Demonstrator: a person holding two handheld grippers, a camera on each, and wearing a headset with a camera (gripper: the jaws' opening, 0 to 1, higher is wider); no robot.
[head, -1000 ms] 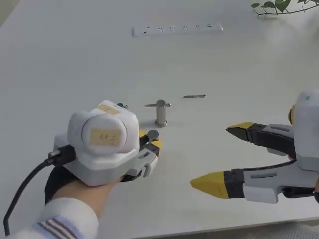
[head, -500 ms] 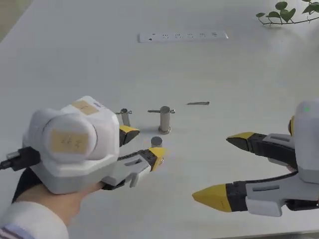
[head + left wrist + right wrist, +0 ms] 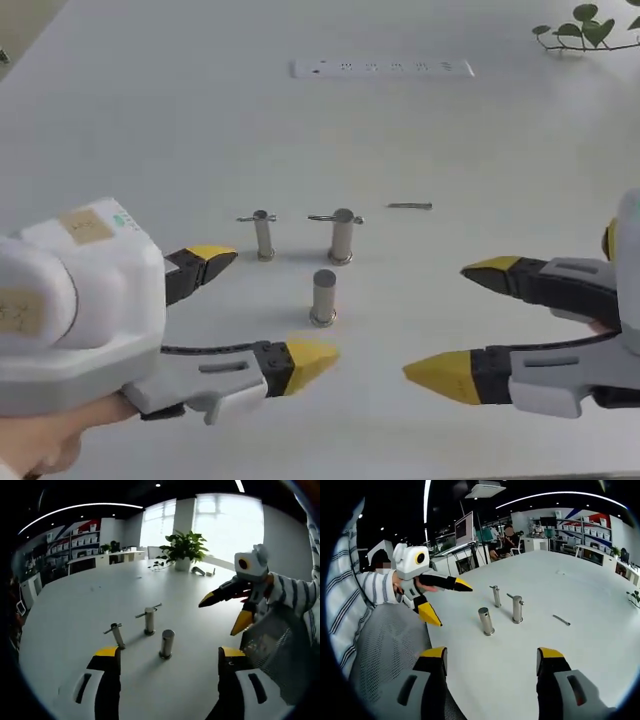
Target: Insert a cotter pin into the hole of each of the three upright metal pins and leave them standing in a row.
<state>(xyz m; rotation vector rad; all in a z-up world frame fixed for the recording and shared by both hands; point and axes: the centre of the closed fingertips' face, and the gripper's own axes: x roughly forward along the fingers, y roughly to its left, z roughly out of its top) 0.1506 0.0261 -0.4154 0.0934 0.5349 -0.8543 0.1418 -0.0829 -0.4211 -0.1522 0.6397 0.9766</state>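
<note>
Metal pins, three of them, stand upright on the white table in the head view. The far-left metal pin and the far-right metal pin stand side by side, each with an inserted cotter pin through its top. The bare metal pin stands nearer to the person, in front of the gap between them. A loose cotter pin lies flat to the right, apart from the pins. The left gripper has its jaws spread and holds nothing. The right gripper is also spread and empty. A power strip lies far back.

In the left gripper view, the bare metal pin stands just ahead of the wide jaws and touches neither.

In the right gripper view, the three pins stand beyond the spread jaws, with the loose cotter pin to their right.
</note>
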